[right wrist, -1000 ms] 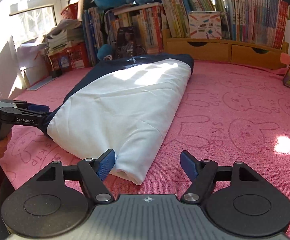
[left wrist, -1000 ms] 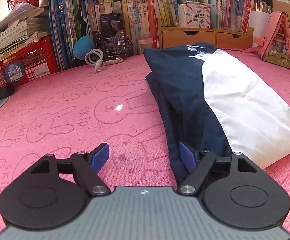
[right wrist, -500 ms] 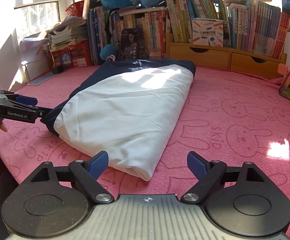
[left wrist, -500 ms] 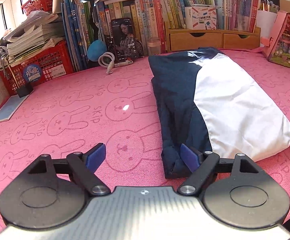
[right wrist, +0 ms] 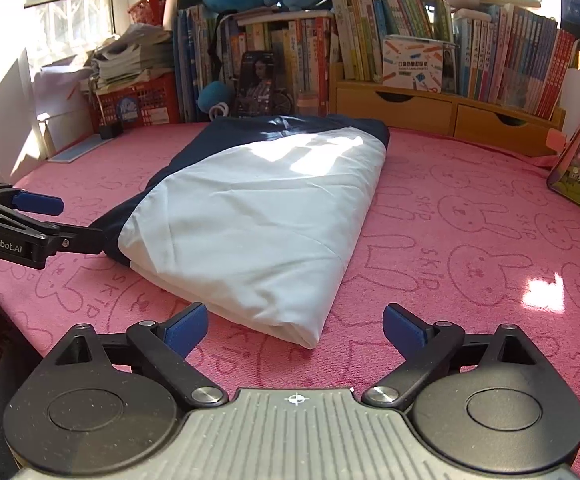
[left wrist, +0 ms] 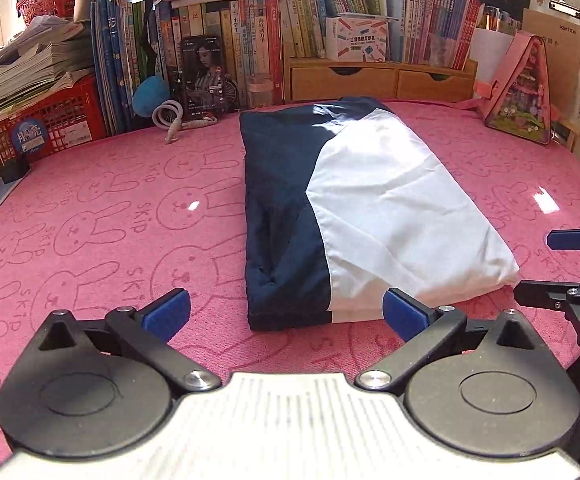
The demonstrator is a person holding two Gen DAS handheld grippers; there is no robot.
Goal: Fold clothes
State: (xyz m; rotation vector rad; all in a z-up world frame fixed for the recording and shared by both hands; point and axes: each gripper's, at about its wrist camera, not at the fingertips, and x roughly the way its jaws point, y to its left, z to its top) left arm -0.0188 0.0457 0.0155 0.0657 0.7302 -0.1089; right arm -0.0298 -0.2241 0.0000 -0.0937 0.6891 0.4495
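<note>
Both hand-held grippers, left [left wrist: 286, 314] and right [right wrist: 295, 326], opening with nothing between their jaws.
Folded navy-and-white garment [left wrist: 353, 208] lies on the pink table [left wrist: 110, 208], at twelve o'clock from each.

A folded navy and white garment [left wrist: 353, 216] lies flat in the centre of the frame, a long neat rectangle running from near to far. Its left strip is navy, its right part white, lightly creased and sunlit at the far end.
</note>
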